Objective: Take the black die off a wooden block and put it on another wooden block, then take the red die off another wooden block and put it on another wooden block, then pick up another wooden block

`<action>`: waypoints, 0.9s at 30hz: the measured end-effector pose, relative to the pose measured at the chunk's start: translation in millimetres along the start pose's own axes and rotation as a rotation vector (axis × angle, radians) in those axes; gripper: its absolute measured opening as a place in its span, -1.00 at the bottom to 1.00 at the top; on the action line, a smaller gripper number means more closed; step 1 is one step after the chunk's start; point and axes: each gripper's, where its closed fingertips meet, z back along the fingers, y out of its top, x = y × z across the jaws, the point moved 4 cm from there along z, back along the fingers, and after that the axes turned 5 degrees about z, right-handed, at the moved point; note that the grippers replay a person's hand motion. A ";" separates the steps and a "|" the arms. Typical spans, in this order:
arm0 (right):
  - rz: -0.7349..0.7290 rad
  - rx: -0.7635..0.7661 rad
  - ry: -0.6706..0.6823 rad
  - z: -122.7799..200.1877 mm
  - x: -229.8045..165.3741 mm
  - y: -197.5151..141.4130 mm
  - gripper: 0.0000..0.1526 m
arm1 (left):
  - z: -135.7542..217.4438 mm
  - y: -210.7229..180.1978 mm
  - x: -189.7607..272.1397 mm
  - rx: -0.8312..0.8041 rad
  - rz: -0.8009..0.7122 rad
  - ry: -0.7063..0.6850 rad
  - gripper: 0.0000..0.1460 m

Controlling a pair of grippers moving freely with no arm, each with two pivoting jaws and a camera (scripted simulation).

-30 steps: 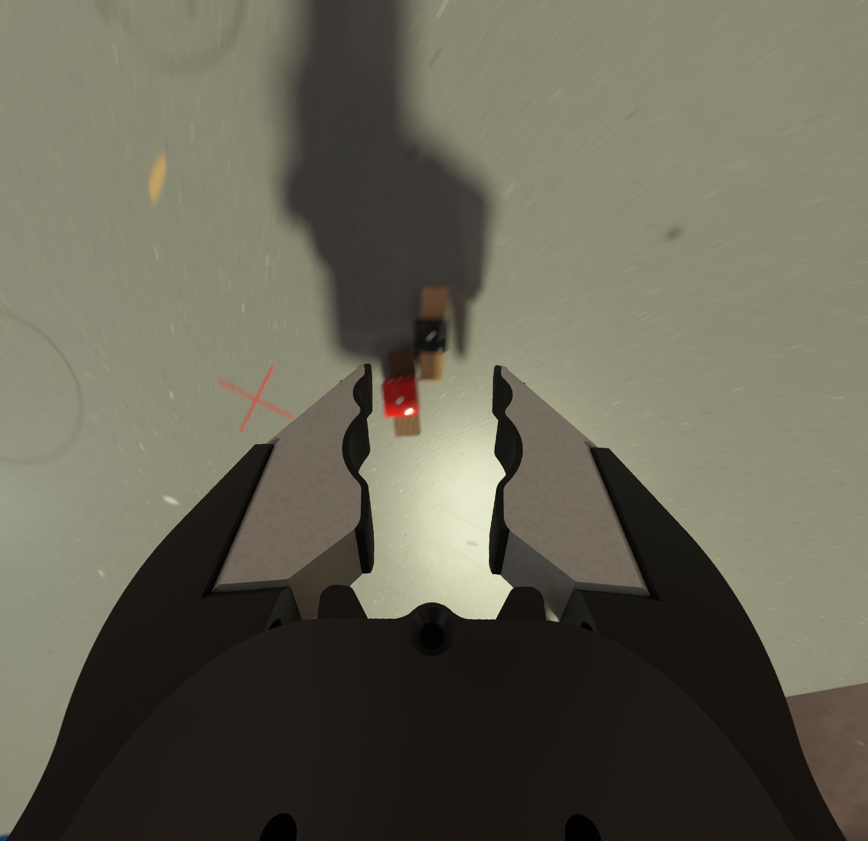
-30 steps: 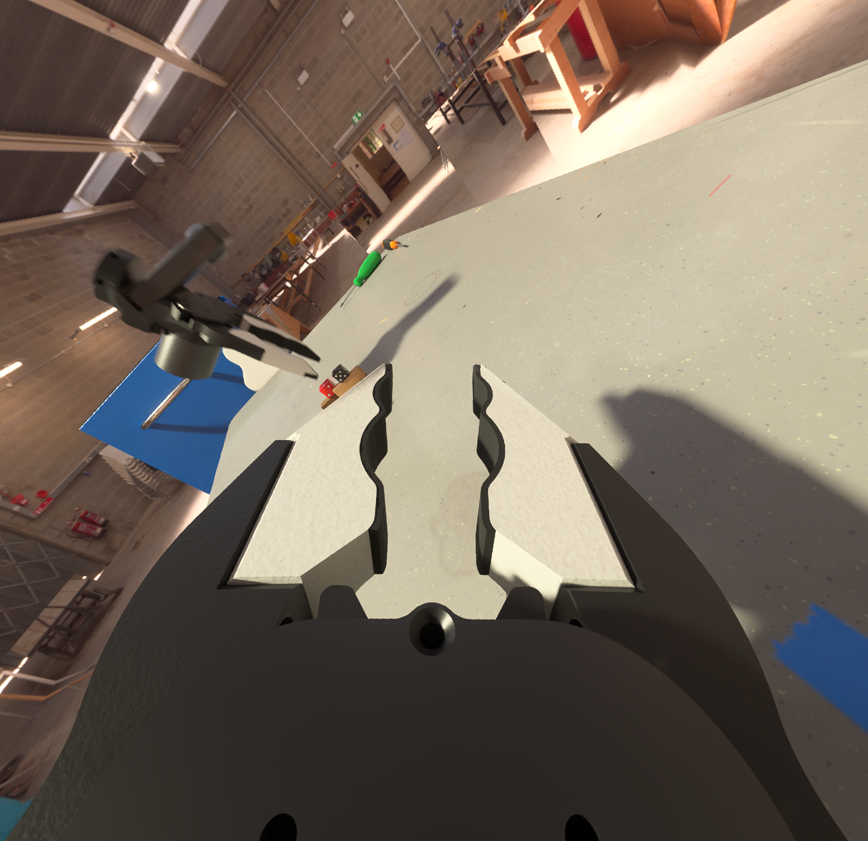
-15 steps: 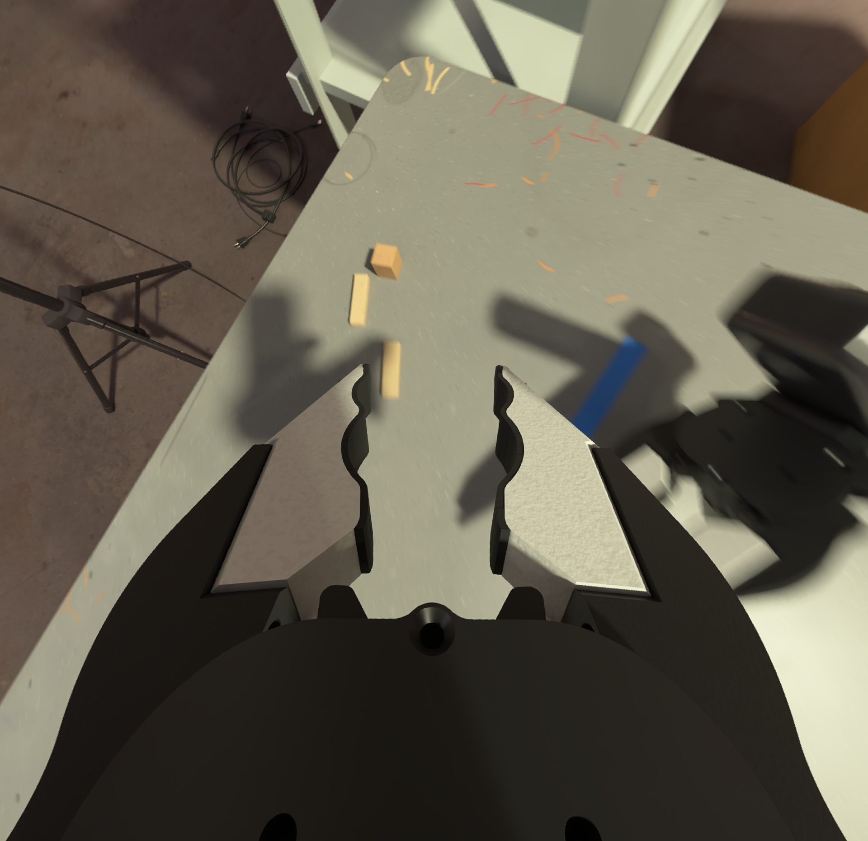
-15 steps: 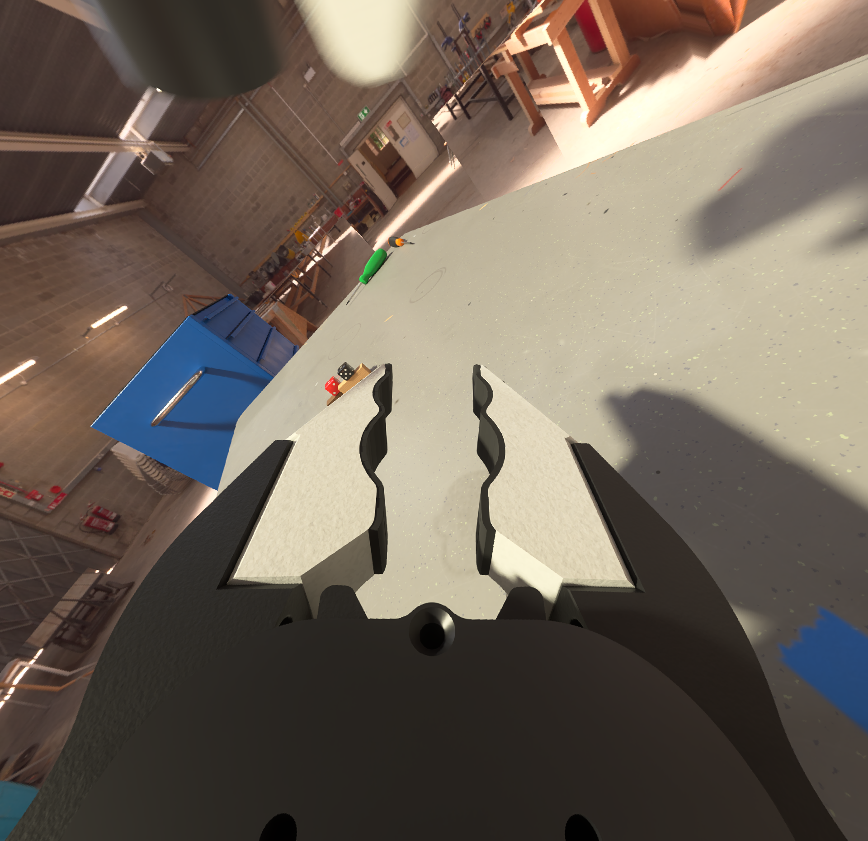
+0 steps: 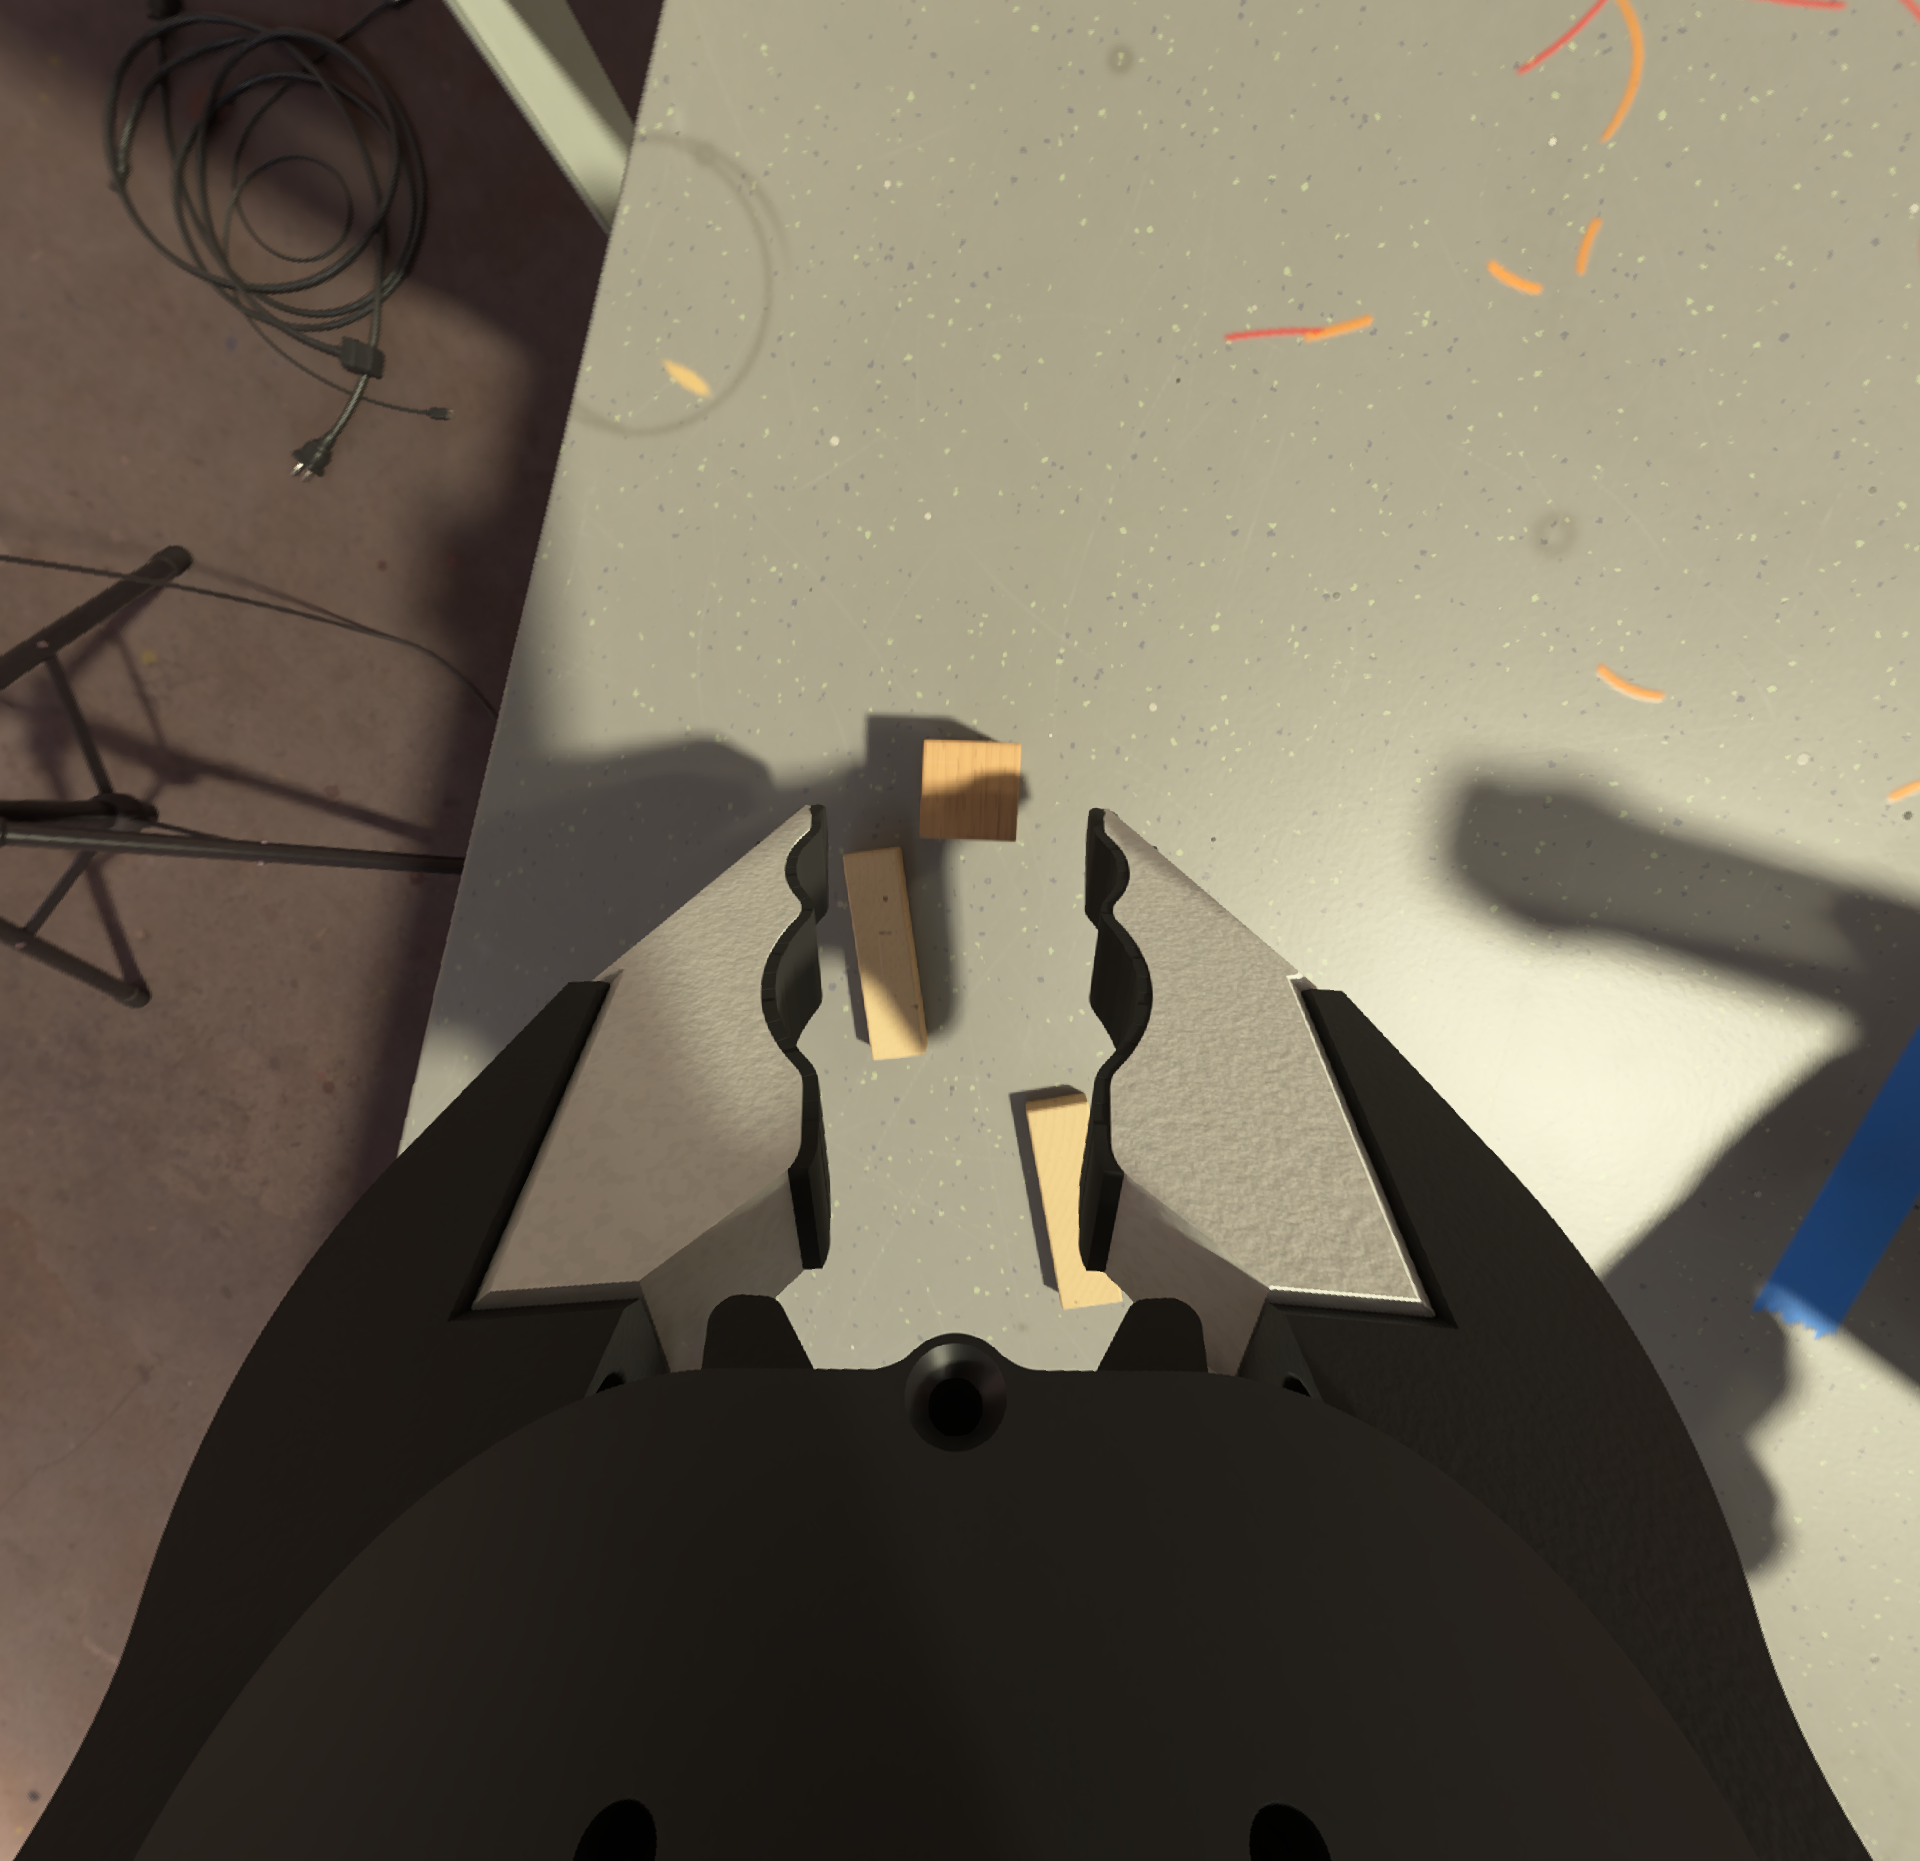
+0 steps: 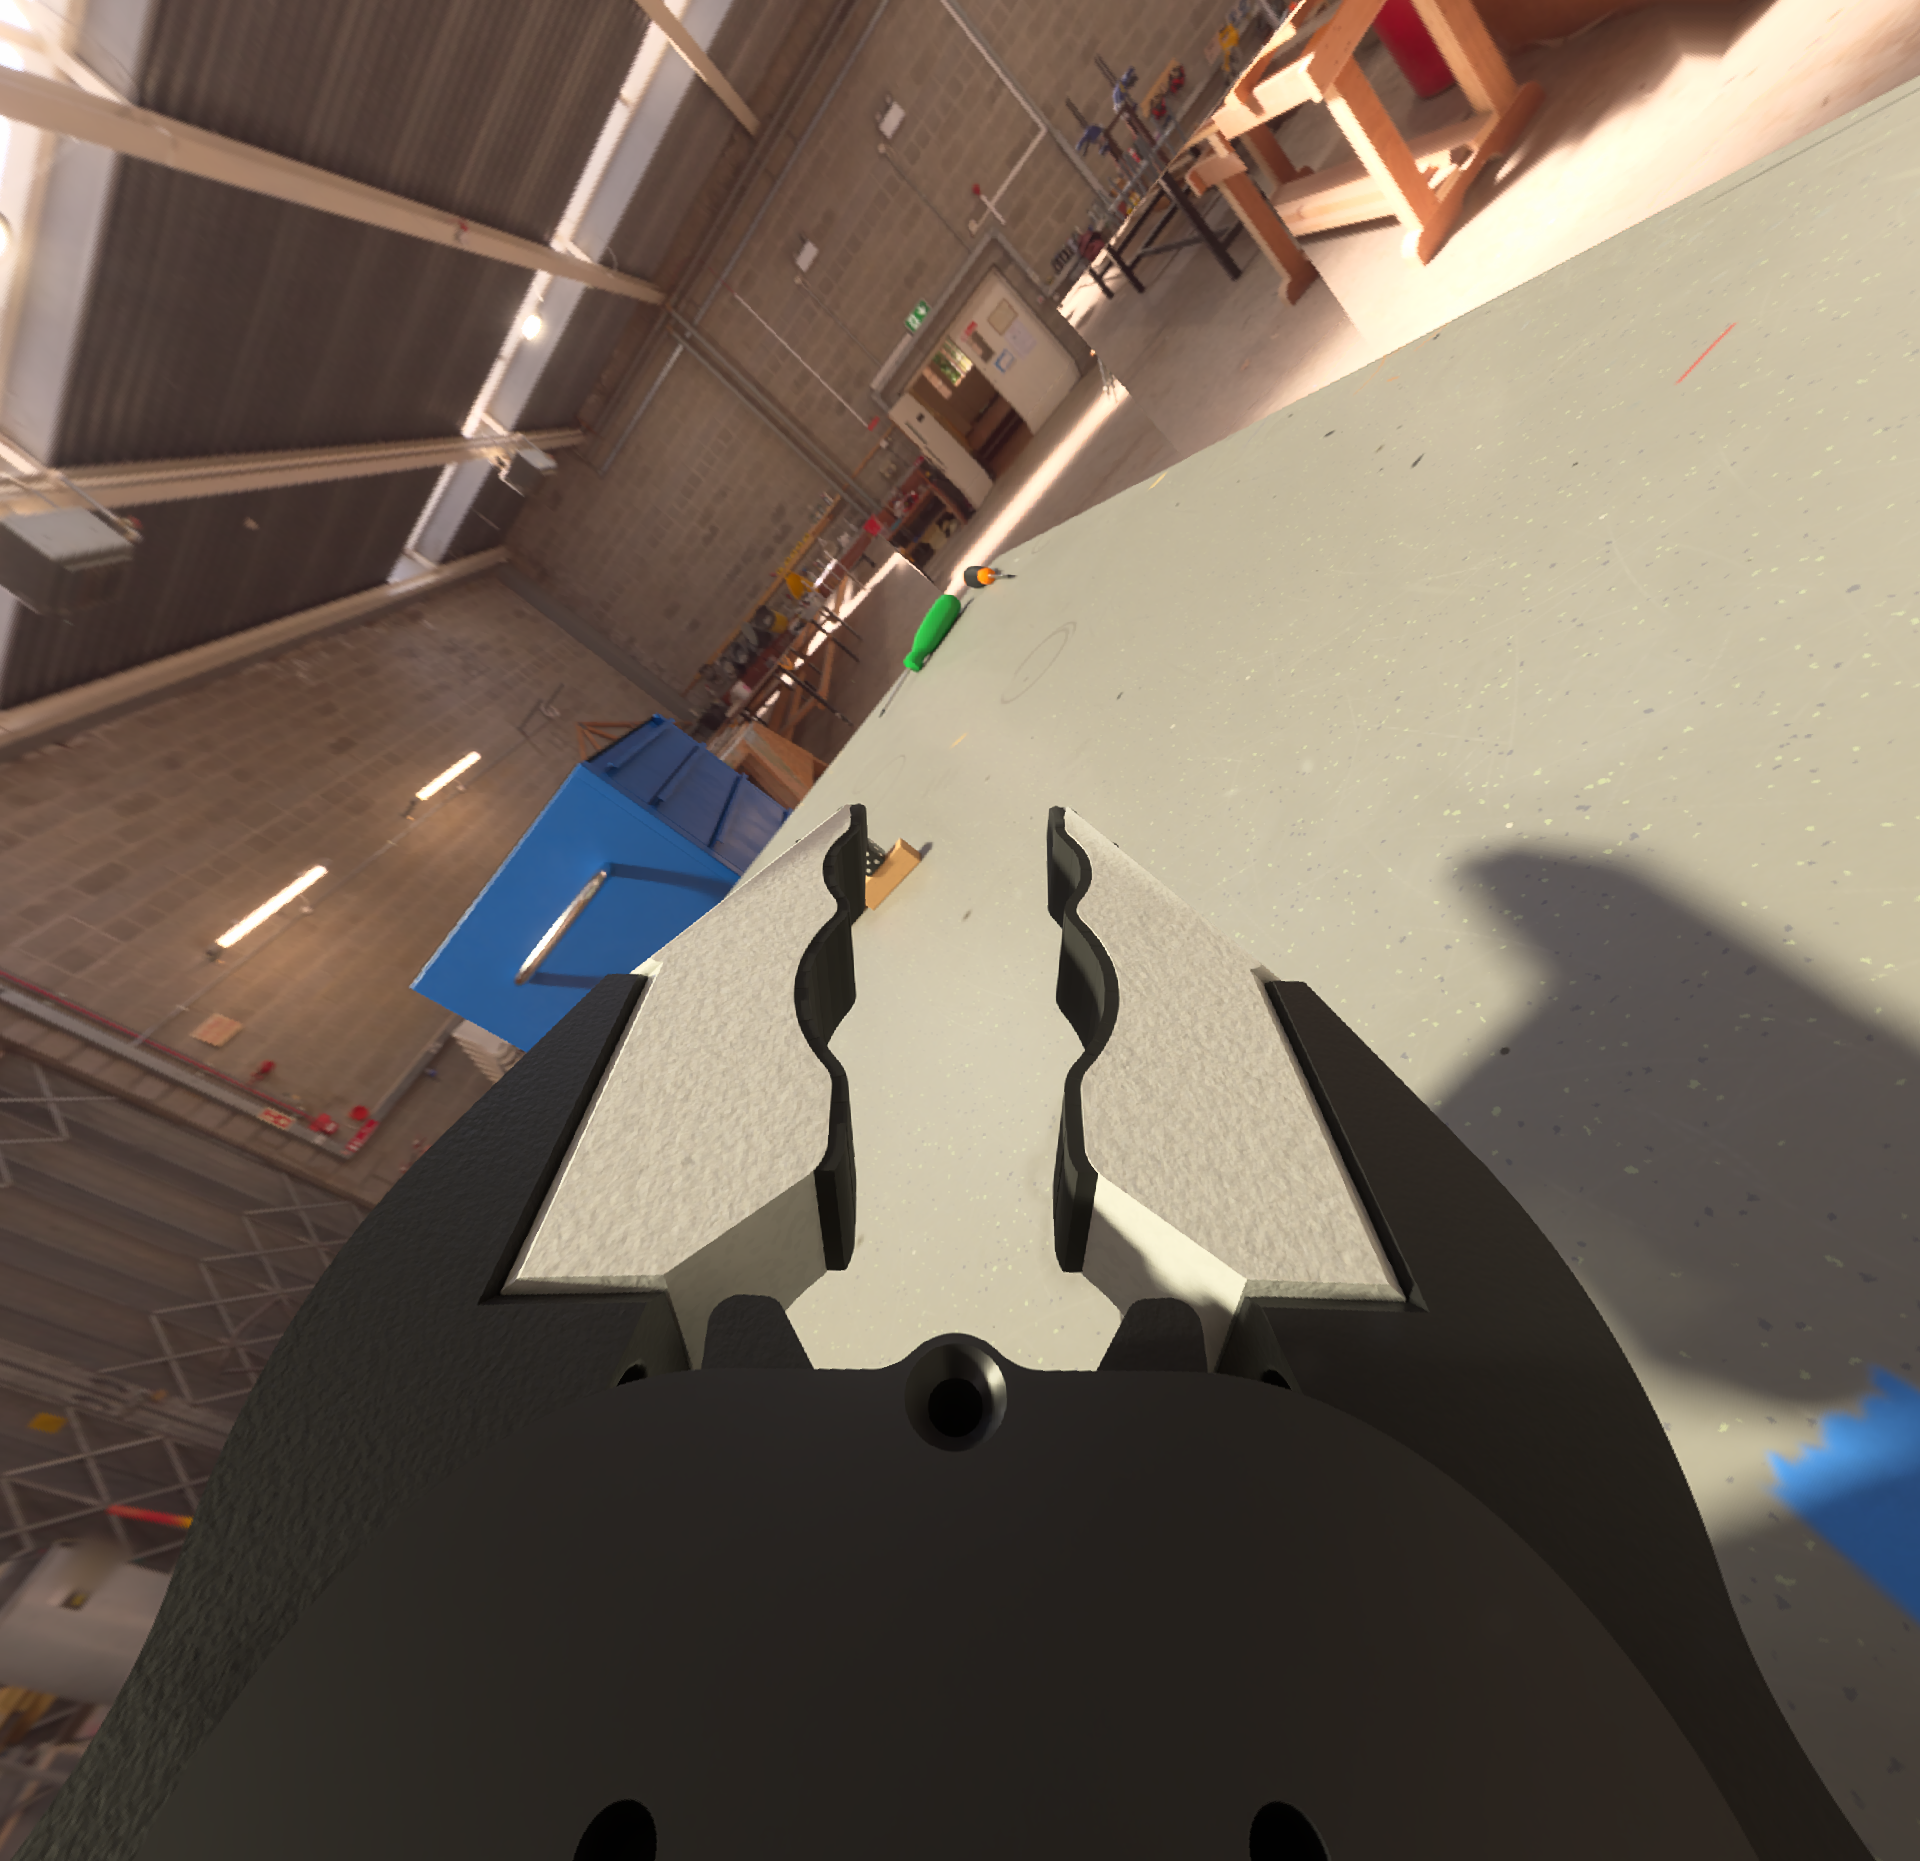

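Note:
In the left wrist view my left gripper [image 5: 951,824] is open and empty above the grey table [image 5: 1247,564]. Below it lie three bare wooden blocks: a short cube-like block [image 5: 969,803] just beyond the fingertips, a long block [image 5: 883,951] between the fingers near the left one, and a second long block [image 5: 1060,1193] partly hidden by the right finger. No die shows in this view. In the right wrist view my right gripper [image 6: 954,824] is open and empty low over the table. The black die [image 6: 873,859] on a wooden block [image 6: 894,873] peeks past its left fingertip. The red die is hidden.
The table's left edge [image 5: 520,668] runs close to the blocks, with a coiled cable [image 5: 260,170] and a tripod [image 5: 73,824] on the floor beyond. Blue tape [image 5: 1849,1209] lies at the right. A green-handled screwdriver [image 6: 933,629] lies far off on the table.
My left gripper has swung away from the dice, turned towards the three bare blocks and dropped closer over them. My right gripper has shifted slightly, so its left finger now hides the red die.

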 end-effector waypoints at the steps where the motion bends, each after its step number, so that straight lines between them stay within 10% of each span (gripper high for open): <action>1: -0.012 0.006 0.009 0.8 0.3 0.8 -0.55 | -1.9 1.4 -0.3 -0.004 -0.005 -0.013 -0.35; 7: -0.041 0.025 0.028 3.2 1.3 3.2 -0.55 | -10.1 0.7 -0.5 -0.053 0.009 -0.074 -0.74; 17: -0.022 0.015 0.009 1.8 1.3 1.8 -0.54 | 11.6 -5.6 -3.4 -0.035 0.129 -0.074 -0.74; 27: 0.014 -0.014 -0.022 -1.5 0.9 -1.8 -0.54 | 154.8 -74.6 41.0 0.242 0.225 0.014 -0.74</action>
